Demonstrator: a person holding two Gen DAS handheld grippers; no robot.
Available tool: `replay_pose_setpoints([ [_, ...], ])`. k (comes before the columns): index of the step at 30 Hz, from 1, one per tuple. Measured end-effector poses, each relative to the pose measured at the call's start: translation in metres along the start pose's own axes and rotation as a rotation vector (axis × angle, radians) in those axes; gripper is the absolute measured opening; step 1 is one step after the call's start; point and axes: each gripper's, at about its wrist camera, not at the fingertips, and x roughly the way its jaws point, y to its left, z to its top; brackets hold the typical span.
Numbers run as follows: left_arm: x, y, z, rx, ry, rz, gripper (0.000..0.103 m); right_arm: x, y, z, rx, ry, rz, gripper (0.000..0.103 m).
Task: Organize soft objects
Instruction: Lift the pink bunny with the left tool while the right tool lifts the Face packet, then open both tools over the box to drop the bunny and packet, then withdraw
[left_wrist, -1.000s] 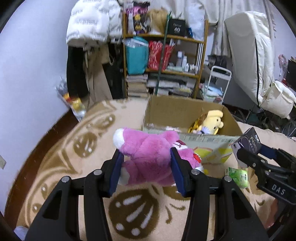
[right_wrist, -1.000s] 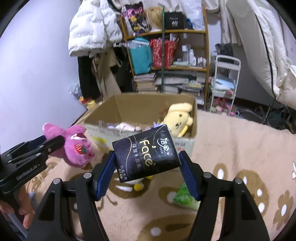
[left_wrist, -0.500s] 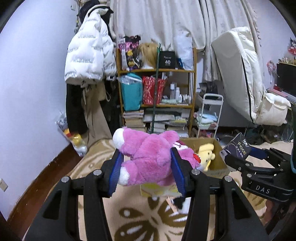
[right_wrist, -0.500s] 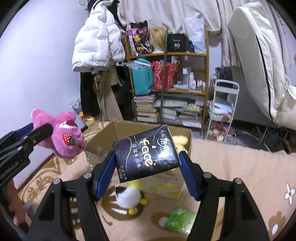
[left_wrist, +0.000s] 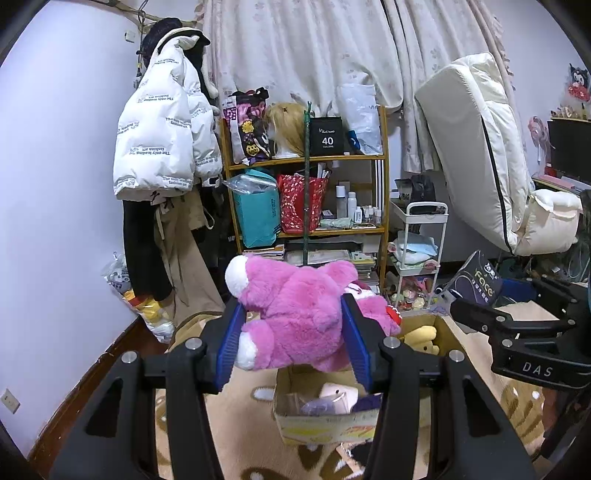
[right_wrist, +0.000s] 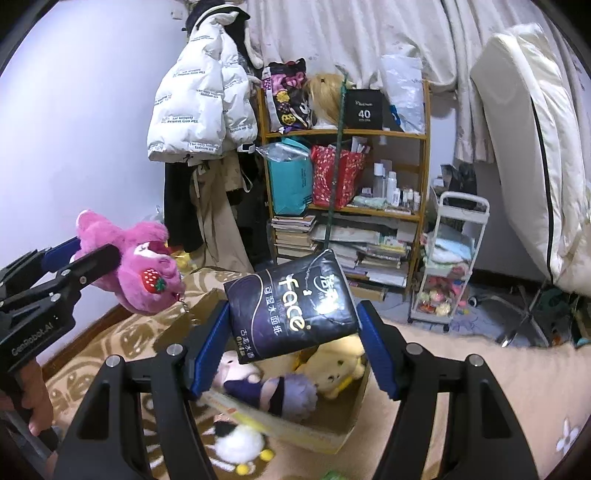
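Pink plush bear (left_wrist: 299, 321) clamped in left gripper (left_wrist: 293, 345), black tissue pack (right_wrist: 291, 302) in right gripper (right_wrist: 291, 347); both raised above cardboard box (right_wrist: 343, 424), probably for dropping in.

A cardboard box (right_wrist: 343, 424) sits on the rug (right_wrist: 480, 369) before the shelf (right_wrist: 347, 210), with plush toys (right_wrist: 332, 373) inside; a trolley (right_wrist: 454, 258) stands right of the shelf.

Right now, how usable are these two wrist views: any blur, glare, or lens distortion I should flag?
Left wrist view: strong fisheye bending with dark corners; the pink plush bear in the left hand-held gripper is sharp. Right wrist view: same curved edges; glare streaks on the glossy black tissue pack held in the right hand-held gripper, and the white plush toy near the bottom edge is slightly smeared.
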Motion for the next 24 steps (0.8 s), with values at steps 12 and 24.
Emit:
replay_pose_setpoints([
  [12, 0.055, -0.014, -0.025, 0.008, 0.123, -0.005, 0.051, 0.034, -0.017, -0.021, 0.010, 0.091, 0.011, 0.072],
  [24, 0.081, -0.014, -0.050, 0.008, 0.208, -0.002, 0.052, 0.061, -0.027, -0.041, 0.059, 0.175, 0.043, 0.072],
])
